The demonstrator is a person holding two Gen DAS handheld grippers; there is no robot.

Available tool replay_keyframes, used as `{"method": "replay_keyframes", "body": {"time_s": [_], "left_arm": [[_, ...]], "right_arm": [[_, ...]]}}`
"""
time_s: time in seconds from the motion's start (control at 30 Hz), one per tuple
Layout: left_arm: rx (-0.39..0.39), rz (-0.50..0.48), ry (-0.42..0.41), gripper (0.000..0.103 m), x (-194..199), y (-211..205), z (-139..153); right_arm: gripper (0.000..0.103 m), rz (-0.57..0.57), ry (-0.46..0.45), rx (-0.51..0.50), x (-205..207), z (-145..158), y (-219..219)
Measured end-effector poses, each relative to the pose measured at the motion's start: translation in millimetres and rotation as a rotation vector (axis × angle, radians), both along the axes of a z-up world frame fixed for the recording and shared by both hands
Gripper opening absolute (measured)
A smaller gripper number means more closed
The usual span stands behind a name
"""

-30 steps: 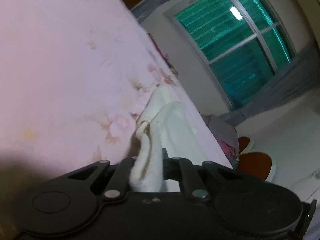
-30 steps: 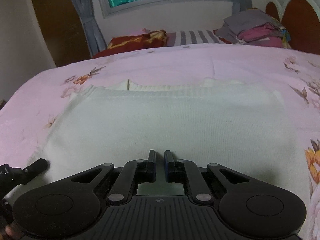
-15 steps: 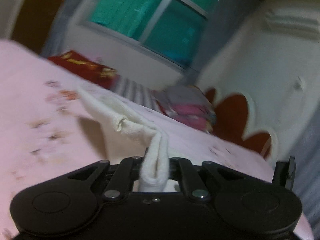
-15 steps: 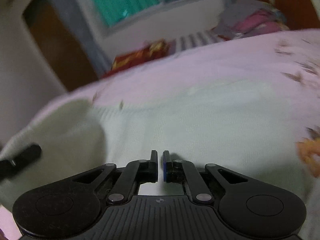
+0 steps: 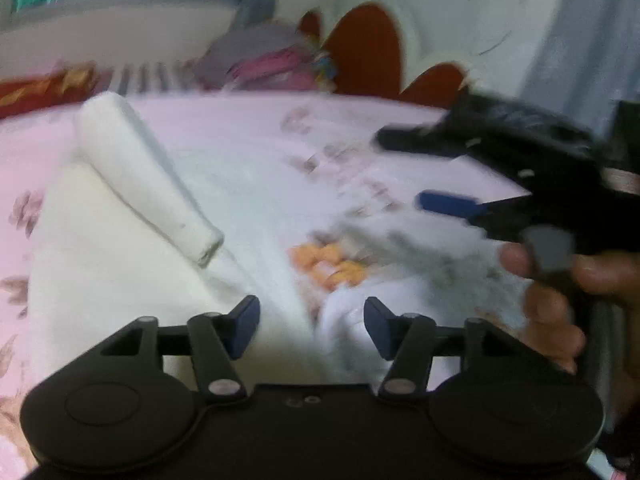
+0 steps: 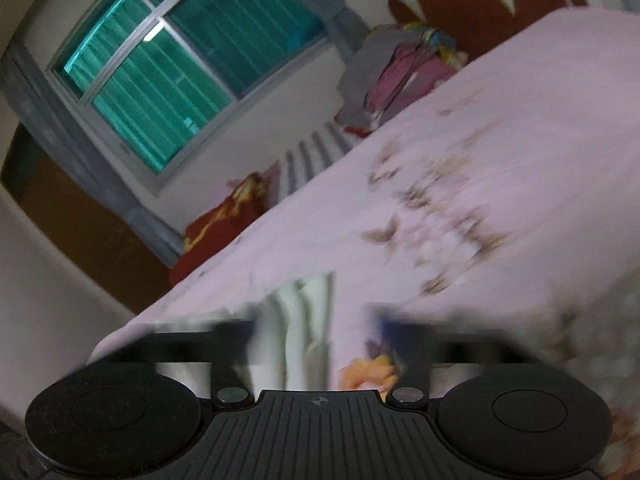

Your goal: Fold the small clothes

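Note:
A small white knit garment lies on the pink floral bedsheet, with one sleeve folded diagonally across its body. My left gripper is open and empty just above the garment's near edge. My right gripper shows at the right of the left wrist view, held in a hand, with its jaws apart. In the right wrist view the right gripper is open and blurred, over an edge of the white garment and the sheet.
A pile of grey and pink clothes and a striped pillow sit at the head of the bed, with a red pillow beside them. A red and white headboard and a window stand behind.
My left gripper has let go of the sleeve, which now lies folded across the garment, and has opened. My right gripper has opened, lifted and swung to the right.

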State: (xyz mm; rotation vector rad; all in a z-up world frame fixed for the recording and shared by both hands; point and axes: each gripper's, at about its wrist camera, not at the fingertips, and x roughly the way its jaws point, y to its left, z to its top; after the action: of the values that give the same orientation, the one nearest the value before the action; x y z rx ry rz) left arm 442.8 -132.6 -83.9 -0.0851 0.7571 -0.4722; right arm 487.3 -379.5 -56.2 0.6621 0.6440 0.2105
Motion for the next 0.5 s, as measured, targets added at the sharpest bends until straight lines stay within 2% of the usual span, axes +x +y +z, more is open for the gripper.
{"method": "replay_keyframes", "body": {"time_s": [0.07,0.1,0.17,0.23,0.33,0.4,0.5], "left_arm": [[-0.019,0.018,-0.017,0.057,-8.6,14.0,5.7],[-0.043,0.055,-0.025,0.057,-11.1,25.8,10.2],[-0.117,0.125,-0.044,0.057,-12.3,56.1,17.3],[-0.112,0.219,-0.053,0.057,-7.4,78.9,19.5],[-0.123,0.336,-0.004,0.056,4.9,117.6,14.4],[-0.159,0.383,0.016,0.056,9.9,137.7,9.4],[-0.19,0.42,0.053,0.055,13.5,153.8,0.6]], "right_arm": [[0.078,0.028,-0.01,0.01,-2.7,0.7,-9.4],[0.072,0.043,-0.009,0.026,-2.2,-0.1,-11.7],[0.067,0.095,-0.005,0.06,0.5,-1.8,-8.3],[0.066,0.145,-0.012,0.065,-2.0,-1.8,3.9],[0.056,0.216,-0.013,0.069,2.5,-3.2,24.0],[0.044,0.25,0.006,0.066,5.4,-8.5,35.7],[0.042,0.298,0.039,0.065,11.3,-17.2,49.6]]}}
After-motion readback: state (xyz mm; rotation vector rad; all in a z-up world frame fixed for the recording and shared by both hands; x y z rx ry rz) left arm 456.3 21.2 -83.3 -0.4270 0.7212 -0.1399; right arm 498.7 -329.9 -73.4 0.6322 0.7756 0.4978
